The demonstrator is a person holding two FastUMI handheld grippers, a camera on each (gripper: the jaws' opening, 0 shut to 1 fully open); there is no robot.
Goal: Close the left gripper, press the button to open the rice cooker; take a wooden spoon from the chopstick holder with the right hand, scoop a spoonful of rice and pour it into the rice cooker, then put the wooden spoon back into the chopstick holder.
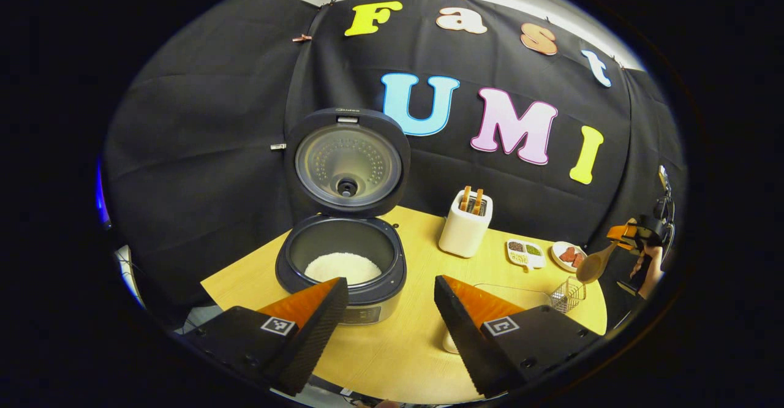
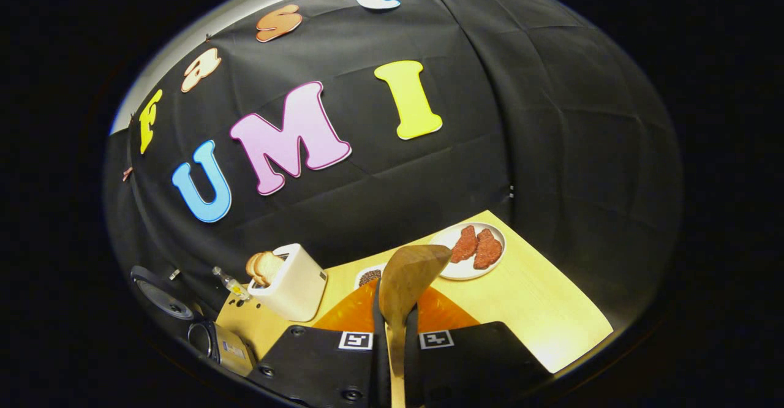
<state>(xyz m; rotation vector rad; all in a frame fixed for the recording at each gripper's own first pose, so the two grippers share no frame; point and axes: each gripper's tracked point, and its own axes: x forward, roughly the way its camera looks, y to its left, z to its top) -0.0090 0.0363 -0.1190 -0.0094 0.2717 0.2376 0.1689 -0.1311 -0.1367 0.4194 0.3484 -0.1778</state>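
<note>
The rice cooker (image 1: pixel 340 276) stands on the wooden table with its lid (image 1: pixel 347 162) raised upright; white rice lies in its pot. My left gripper (image 1: pixel 392 313) is open in front of it, nothing between its fingers. My right gripper (image 2: pixel 395 334) is shut on the handle of the wooden spoon (image 2: pixel 409 279), whose bowl points up and forward. Far right in the left gripper view, that right gripper (image 1: pixel 634 234) holds the wooden spoon (image 1: pixel 594 265) in the air above the wire chopstick holder (image 1: pixel 566 294). The cooker (image 2: pixel 211 337) sits at lower left of the right gripper view.
A white toaster (image 1: pixel 465 227) with toast stands behind the cooker's right; it is the toaster (image 2: pixel 293 285) left of the spoon. A divided dish of grains (image 1: pixel 525 253) and a plate of red meat pieces (image 2: pixel 468 249) lie near the table's far edge. A clear container (image 1: pixel 508 294) sits by the holder.
</note>
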